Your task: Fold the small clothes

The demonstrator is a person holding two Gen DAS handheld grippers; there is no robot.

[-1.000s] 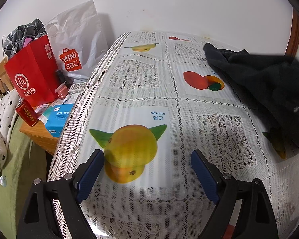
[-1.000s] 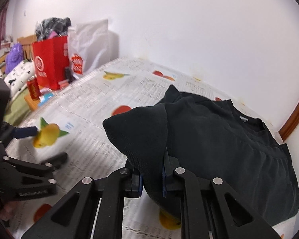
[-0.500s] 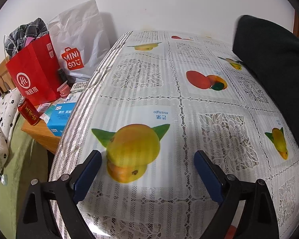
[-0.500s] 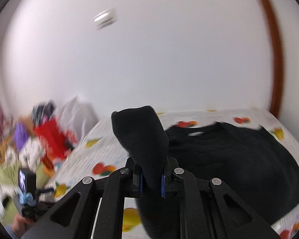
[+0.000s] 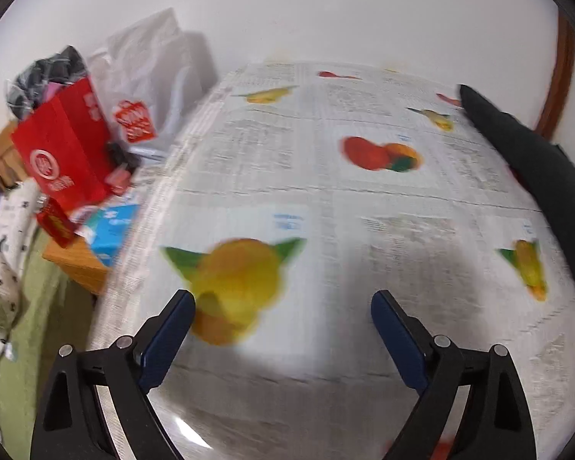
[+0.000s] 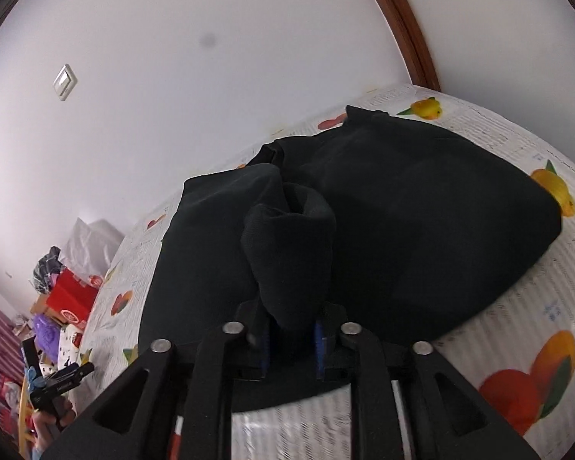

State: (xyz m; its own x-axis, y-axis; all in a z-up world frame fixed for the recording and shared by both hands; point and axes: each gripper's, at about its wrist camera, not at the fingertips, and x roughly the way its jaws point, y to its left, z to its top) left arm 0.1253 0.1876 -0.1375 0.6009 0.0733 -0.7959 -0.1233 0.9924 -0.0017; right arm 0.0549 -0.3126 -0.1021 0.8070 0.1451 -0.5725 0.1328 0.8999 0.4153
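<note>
Centrally, black garment (image 6: 402, 230): heaped on fruit-print tablecloth (image 6: 517, 306), one fold between right gripper (image 6: 291, 341) jaws, which have just been opening; pad contact unclear. Left gripper (image 5: 283, 322): spread wide, empty. Red paper bag (image 5: 63, 153), white shopping bag (image 5: 153, 76): lettering blurred, unreadable.

Bare tablecloth (image 5: 326, 199) mid-table; black garment (image 5: 536, 168) at right, bags (image 5: 65, 149) crowding left edge.

A: Evenly lit, soft indoor light; motion blur smearing the tablecloth (image 5: 326, 199) print in the left wrist view.

B: Sharper on the right (glare low on the cloth). Strong fisheye bending, dark corners; black garment (image 6: 421, 211) nearly detailless.
</note>
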